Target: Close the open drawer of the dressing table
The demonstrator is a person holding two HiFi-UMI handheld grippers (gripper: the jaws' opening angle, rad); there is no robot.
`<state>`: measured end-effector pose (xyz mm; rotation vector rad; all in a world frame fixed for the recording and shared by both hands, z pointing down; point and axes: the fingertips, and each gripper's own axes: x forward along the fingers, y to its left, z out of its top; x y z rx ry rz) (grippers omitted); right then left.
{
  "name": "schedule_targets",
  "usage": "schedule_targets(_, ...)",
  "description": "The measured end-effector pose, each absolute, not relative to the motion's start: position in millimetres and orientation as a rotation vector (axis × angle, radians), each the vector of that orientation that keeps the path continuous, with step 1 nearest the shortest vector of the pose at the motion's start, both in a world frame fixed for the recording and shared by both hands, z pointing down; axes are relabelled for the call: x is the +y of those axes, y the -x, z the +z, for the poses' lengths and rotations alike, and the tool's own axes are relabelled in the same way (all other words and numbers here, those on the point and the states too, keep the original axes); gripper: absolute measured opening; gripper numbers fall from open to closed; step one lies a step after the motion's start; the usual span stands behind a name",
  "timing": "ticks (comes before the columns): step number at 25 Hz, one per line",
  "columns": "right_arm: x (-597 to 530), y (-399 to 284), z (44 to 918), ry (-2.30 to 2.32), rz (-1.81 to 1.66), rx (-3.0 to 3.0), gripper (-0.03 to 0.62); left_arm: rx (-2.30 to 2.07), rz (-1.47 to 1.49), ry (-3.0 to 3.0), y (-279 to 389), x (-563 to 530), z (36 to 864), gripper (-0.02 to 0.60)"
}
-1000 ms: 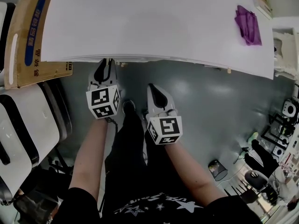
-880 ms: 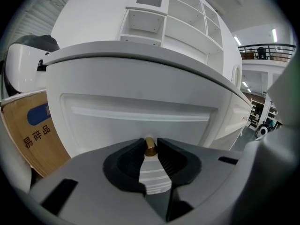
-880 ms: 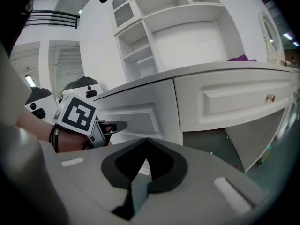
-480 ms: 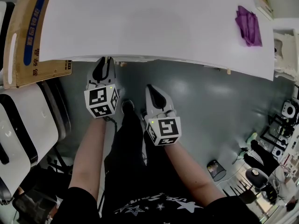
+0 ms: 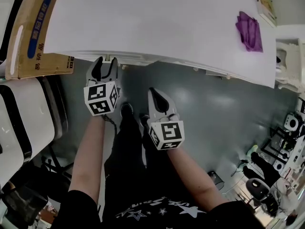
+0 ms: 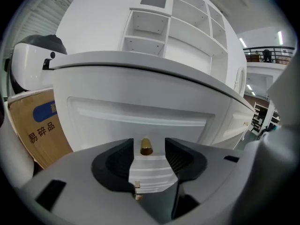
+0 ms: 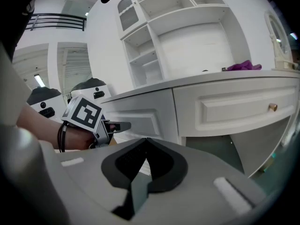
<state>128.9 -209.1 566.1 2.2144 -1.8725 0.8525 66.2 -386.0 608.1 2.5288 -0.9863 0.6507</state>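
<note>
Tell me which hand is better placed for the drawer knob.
Left: the left tongs, just opening, straddle the gold knob at the drawer front; the right tongs hang shut, back from the table.

A cardboard box [image 5: 33, 32] flanks the drawer front [image 6: 140, 116] leftward; open floor [image 5: 200, 109] lies rightward.

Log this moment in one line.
left gripper: jaws just opened, knob between them, not gripped | right gripper: shut, empty | drawer: looks closed

A wide white surface [image 5: 157, 18] carries a purple cloth [image 5: 249, 31] near its right end (crumpled, lying flat), and a flat tan-edged box [image 5: 265, 4] at the far right corner, just beyond the cloth.
</note>
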Motion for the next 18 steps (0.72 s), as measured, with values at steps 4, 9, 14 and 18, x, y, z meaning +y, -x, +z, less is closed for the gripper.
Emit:
schedule_targets(4, -196.5, -126.7, 554.4, -2.176, 0.814, -1.919, 0.003, -1.001, 0.627, -2.531, -61.7, -368.4, 594.0, 0.219)
schedule_targets(9, -179.4, -129.8, 533.9, -2.136, 0.77, -1.987, 0.003, -1.065, 0.544, -2.534, -50.9, -340.5, 563.2, 0.219)
schedule_targets(14, -164.3, -132.2, 516.1, -2.058, 0.761, -2.101, 0.003, -1.079, 0.45, -2.526, -44.0, -300.2, 521.4, 0.219)
schedule_targets(18, -156.0, -127.2, 493.0, -2.007, 0.729, -2.163, 0.003, -1.142, 0.314, -2.528, -28.0, -274.1, 468.5, 0.216)
